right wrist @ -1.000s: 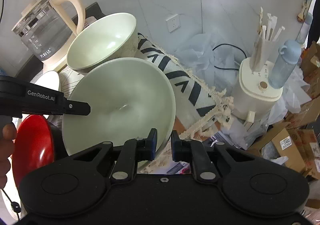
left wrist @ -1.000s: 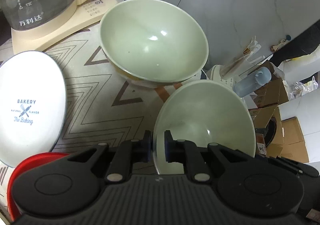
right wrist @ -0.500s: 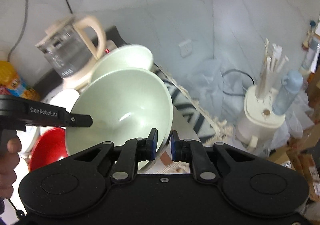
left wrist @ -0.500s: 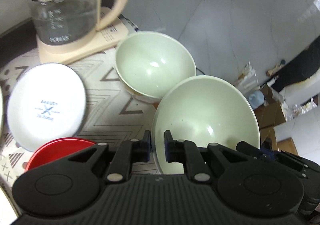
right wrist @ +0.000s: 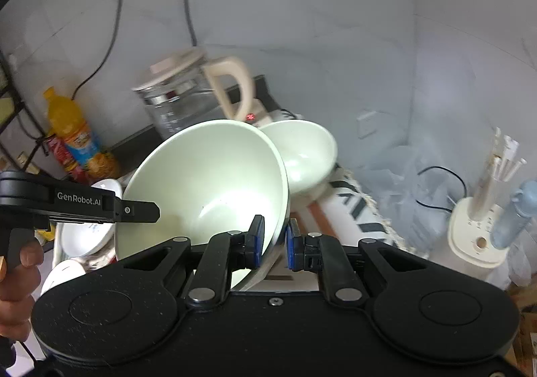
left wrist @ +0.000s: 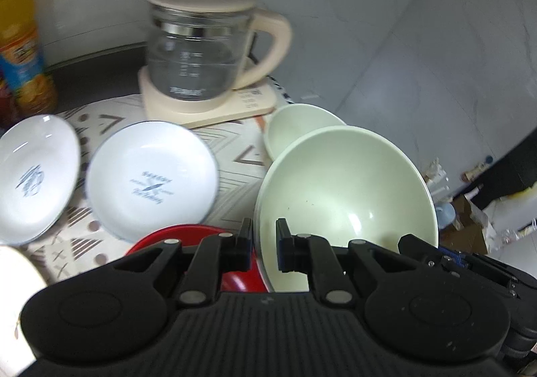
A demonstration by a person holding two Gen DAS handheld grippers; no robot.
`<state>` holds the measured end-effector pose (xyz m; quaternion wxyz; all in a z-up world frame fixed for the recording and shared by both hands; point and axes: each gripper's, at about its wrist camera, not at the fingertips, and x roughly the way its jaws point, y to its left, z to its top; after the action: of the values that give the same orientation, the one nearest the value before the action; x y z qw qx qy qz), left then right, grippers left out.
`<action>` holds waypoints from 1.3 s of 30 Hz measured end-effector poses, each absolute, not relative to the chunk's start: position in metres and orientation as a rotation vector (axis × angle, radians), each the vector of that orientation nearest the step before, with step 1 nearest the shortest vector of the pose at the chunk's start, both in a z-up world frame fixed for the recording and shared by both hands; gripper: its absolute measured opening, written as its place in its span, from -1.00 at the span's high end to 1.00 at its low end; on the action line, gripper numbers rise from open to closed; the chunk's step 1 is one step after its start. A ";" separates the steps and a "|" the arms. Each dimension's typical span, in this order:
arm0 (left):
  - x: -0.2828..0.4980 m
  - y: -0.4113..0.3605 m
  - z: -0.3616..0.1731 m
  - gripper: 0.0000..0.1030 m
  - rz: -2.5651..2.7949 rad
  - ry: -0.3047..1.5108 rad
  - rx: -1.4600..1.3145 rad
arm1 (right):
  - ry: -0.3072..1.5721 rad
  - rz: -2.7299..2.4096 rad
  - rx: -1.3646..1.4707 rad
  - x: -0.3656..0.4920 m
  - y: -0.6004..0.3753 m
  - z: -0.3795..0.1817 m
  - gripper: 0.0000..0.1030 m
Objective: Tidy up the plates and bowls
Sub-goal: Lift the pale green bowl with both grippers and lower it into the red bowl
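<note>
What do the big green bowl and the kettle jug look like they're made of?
Green bowl: probably glazed ceramic or melamine; smooth, opaque, with sharp glossy highlights. Kettle: clear glass body, since its printed scale and the base show through, with a matte cream lid and handle, likely plastic.

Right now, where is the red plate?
In the left wrist view the red plate lies low and centre on the patterned cloth, just behind the left gripper, between the white bakery plate and the held green bowl.
</note>
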<state>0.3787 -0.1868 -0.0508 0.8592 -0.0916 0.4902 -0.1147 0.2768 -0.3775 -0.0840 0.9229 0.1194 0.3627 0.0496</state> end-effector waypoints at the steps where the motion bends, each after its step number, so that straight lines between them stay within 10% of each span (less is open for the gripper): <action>1: 0.376 -0.182 -0.051 0.78 -0.229 1.028 -0.199 | 0.744 0.115 0.240 0.277 -0.373 -0.083 0.73; 39: 0.322 -0.099 -0.109 0.77 0.004 1.159 -0.364 | 0.905 0.350 0.099 0.288 -0.288 -0.120 0.73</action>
<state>0.3225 -0.0991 -0.1090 0.8212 -0.1708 0.5445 0.0020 0.2883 -0.2884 -0.1195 0.8834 0.0475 0.4348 0.1682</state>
